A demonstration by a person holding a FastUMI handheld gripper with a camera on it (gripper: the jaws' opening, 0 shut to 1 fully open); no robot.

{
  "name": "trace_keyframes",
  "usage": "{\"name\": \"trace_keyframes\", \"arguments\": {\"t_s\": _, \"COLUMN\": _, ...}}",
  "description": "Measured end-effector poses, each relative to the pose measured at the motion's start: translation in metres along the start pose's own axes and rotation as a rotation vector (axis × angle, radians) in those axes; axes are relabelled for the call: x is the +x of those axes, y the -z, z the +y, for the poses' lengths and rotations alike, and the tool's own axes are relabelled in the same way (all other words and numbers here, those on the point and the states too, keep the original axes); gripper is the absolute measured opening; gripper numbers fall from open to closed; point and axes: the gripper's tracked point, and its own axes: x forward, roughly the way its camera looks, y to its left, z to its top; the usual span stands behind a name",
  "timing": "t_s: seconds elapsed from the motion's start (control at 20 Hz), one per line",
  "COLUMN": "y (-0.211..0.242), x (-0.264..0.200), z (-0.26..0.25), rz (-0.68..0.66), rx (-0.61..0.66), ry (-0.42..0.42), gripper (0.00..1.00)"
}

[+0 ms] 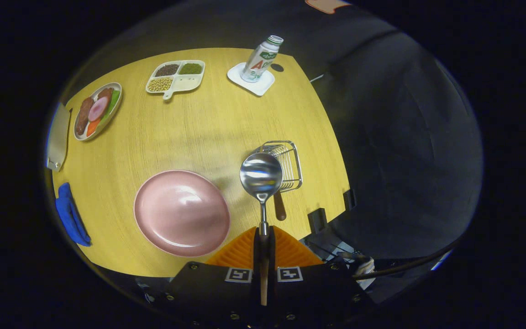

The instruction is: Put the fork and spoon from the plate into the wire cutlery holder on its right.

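fingers (263, 237) pinching wooden handle of polished steel spoon (261, 176), bowl raised over wire cutlery holder (286, 162) (brown handle protrudes beneath). round pink plate (181, 212) bare. spoon stiff, light, bowl slippery; handle grip sound.

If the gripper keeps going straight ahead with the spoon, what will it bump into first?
Probably the wire cutlery holder. The gripper has its jaws shut on the spoon, whose bowl sticks out ahead and overlaps the holder's rim. Depth is unclear, so the spoon may pass above it.
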Motion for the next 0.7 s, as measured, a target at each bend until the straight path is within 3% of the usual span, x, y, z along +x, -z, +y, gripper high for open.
{"name": "trace_keyframes", "arguments": {"t_s": 0.7, "y": -0.011, "x": 0.064, "z": -0.057, "rz": 0.114, "rx": -0.016, "ry": -0.011, "gripper": 0.06}}
